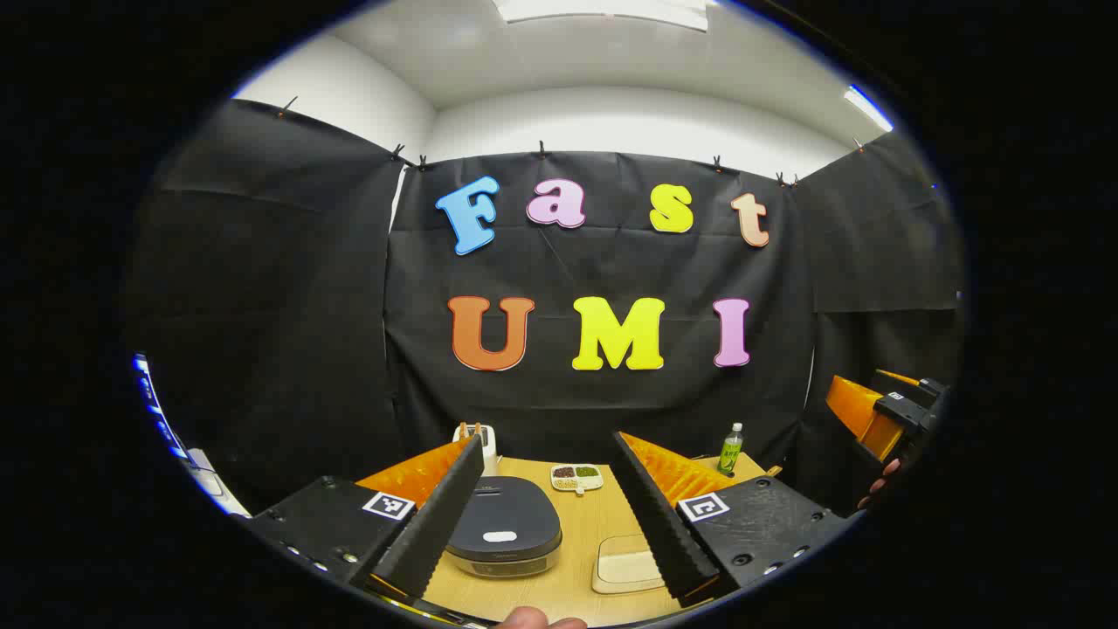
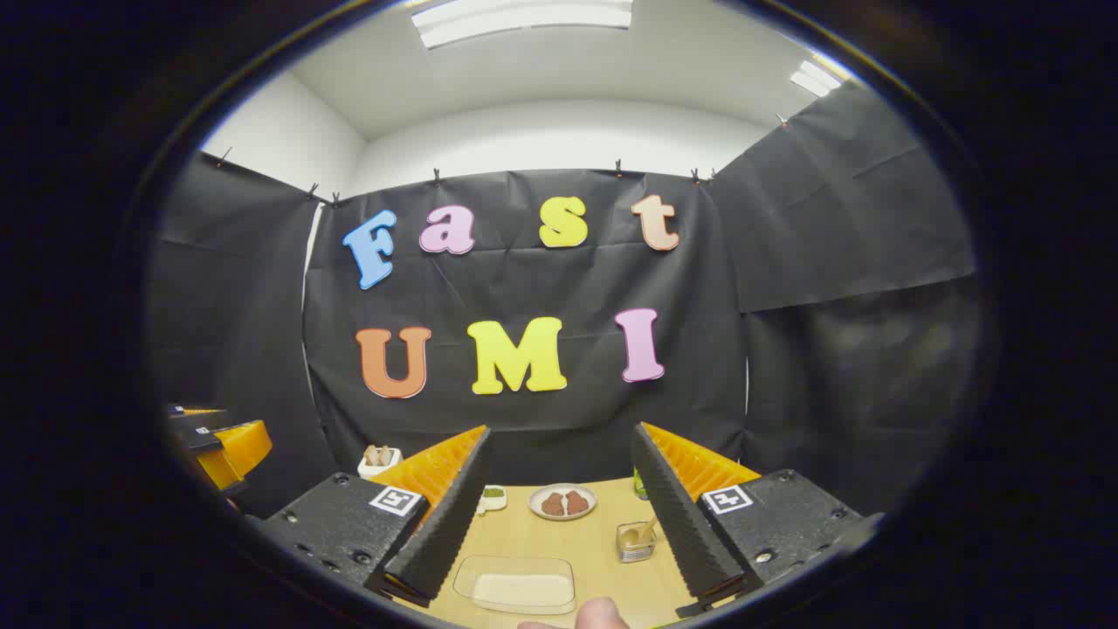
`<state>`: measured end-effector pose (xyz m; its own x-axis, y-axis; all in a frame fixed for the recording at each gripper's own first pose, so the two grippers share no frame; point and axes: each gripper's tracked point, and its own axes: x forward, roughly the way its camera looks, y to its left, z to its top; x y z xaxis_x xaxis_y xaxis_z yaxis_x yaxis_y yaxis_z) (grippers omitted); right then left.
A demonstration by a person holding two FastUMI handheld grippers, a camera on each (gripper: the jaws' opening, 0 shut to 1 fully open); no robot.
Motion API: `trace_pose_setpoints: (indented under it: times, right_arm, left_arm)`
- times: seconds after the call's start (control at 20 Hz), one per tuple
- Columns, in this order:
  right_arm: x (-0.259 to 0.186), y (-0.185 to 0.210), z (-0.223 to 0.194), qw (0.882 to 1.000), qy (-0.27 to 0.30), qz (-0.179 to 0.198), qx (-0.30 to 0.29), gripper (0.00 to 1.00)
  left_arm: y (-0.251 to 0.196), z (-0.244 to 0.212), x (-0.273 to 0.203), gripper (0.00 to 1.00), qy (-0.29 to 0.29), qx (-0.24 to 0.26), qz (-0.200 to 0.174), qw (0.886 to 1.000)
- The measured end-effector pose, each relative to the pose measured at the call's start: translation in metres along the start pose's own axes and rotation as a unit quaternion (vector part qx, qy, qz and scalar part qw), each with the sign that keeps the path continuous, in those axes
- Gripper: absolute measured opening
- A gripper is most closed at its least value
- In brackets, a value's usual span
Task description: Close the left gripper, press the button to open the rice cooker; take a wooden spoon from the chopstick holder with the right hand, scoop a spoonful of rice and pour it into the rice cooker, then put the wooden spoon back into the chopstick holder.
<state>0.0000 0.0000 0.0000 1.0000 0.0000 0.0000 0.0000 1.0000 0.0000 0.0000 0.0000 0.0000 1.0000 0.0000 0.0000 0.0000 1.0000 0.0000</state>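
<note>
Bare table (image 1: 594, 533) between rice cooker (image 1: 505, 528) and tray (image 1: 625, 563); seemingly passable.

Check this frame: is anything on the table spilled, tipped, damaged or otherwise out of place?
Nothing stands out. The rice cooker sits flat with its lid shut, the rice tray is level, the green bottle stands upright, and both grippers' jaws are open above the table.

Left gripper (image 1: 546, 511): two long wedge fingers with ribbed inner faces, each on a black block carrying a square black-and-white marker and round screws. Right gripper (image 2: 559, 515): same build, serrated faces, marker squares, screw heads on black mounts. A fingertip (image 2: 601, 614) peeks in at the bottom edge.
</note>
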Motion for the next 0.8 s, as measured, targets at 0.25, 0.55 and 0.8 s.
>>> trace_pose_setpoints:
  times: [0.25, 0.55, 0.8]
  right_arm:
    - [0.0, -0.008, -0.004, 1.0, 0.008, -0.004, 0.005, 1.0]
    - [0.001, -0.017, -0.01, 1.0, 0.019, -0.01, 0.0, 1.0]
    - [0.005, -0.022, -0.01, 1.0, 0.019, -0.013, 0.004, 1.0]
  left_arm:
    - [-0.006, -0.002, -0.001, 0.94, -0.001, 0.002, -0.004, 1.0]
    - [-0.014, -0.006, 0.001, 0.94, 0.002, 0.007, -0.008, 1.0]
    - [-0.014, -0.009, 0.004, 0.94, 0.003, 0.005, -0.006, 1.0]
